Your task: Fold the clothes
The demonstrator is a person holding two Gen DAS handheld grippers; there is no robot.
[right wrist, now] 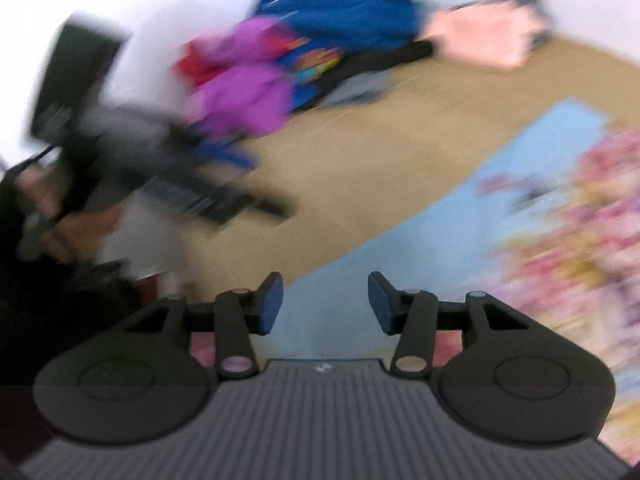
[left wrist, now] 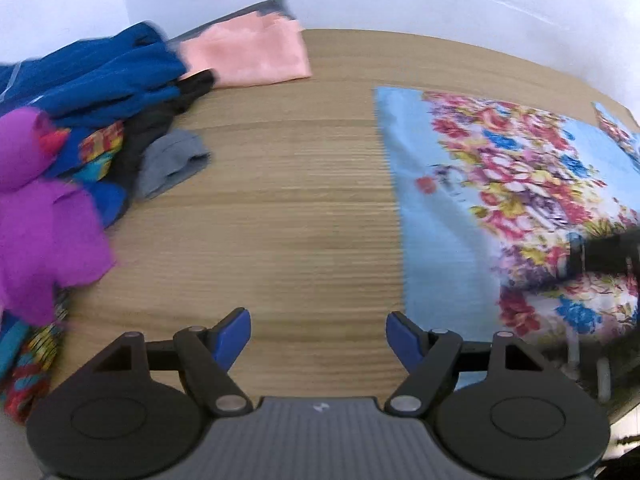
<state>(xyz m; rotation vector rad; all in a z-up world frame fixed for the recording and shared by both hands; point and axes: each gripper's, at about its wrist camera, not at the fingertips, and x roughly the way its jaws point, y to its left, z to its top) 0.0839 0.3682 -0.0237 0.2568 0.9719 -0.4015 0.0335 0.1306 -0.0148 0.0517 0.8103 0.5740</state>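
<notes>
A light blue cloth with a bright floral print (left wrist: 500, 184) lies flat on the wooden table (left wrist: 288, 184), at the right of the left wrist view. My left gripper (left wrist: 318, 330) hangs open over bare wood just left of the cloth's edge, nothing between its blue pads. In the blurred right wrist view the same floral cloth (right wrist: 480, 216) runs across the right side. My right gripper (right wrist: 325, 304) hovers open above its blue corner, holding nothing. The other gripper (right wrist: 168, 168), held in a hand, shows at the left there.
A heap of unfolded clothes (left wrist: 80, 120), blue, purple, black, grey and patterned, fills the table's left side. A folded pink garment (left wrist: 248, 56) lies at the back by the white wall. The same heap (right wrist: 304, 64) sits at the back in the right wrist view.
</notes>
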